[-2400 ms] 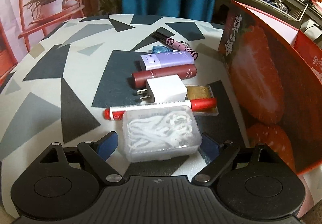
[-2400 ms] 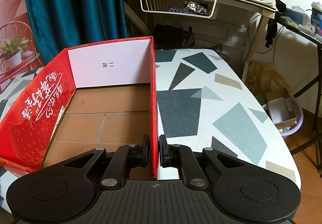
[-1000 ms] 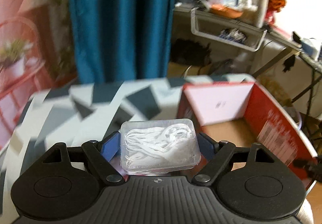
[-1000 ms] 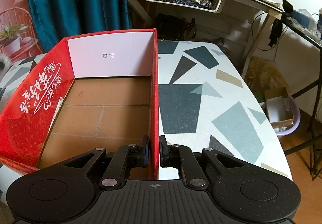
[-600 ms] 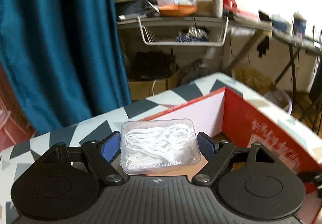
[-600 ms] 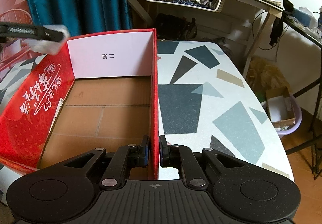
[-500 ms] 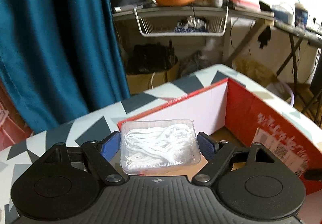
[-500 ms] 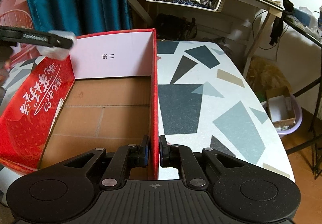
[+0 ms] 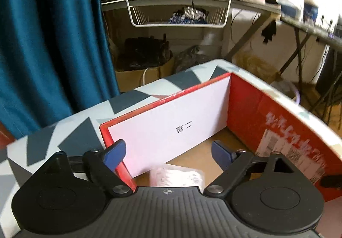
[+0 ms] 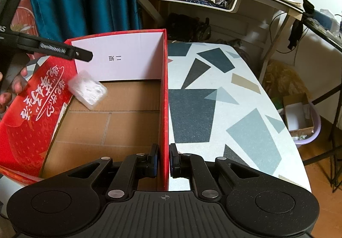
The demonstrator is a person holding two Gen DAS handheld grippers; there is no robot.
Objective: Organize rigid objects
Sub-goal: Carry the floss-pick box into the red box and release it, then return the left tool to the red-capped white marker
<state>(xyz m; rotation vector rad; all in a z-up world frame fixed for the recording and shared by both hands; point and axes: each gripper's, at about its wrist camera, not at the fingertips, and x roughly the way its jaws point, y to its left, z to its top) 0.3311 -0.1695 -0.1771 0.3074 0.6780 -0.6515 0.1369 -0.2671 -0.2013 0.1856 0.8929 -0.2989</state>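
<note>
While left claw (image 9: pixel 168 152) opens — clear case (image 10: pixel 87 89) loose above red box (image 10: pixel 163 96).

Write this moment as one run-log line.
left gripper: opening, empty | clear case: dropping into red box | right gripper: shut on box wall

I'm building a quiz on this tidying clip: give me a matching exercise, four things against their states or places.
Things:
1. left gripper
2. right gripper
3. clear case
4. table

States or places:
A. clamped on the red box's side wall
B. tilted, blurred, free of both grippers, inside the box near its far left corner
C. jaws opening, nothing between them
D. under the box, grey and black shapes on white

Pairs: 1-C, 2-A, 3-B, 4-D
</note>
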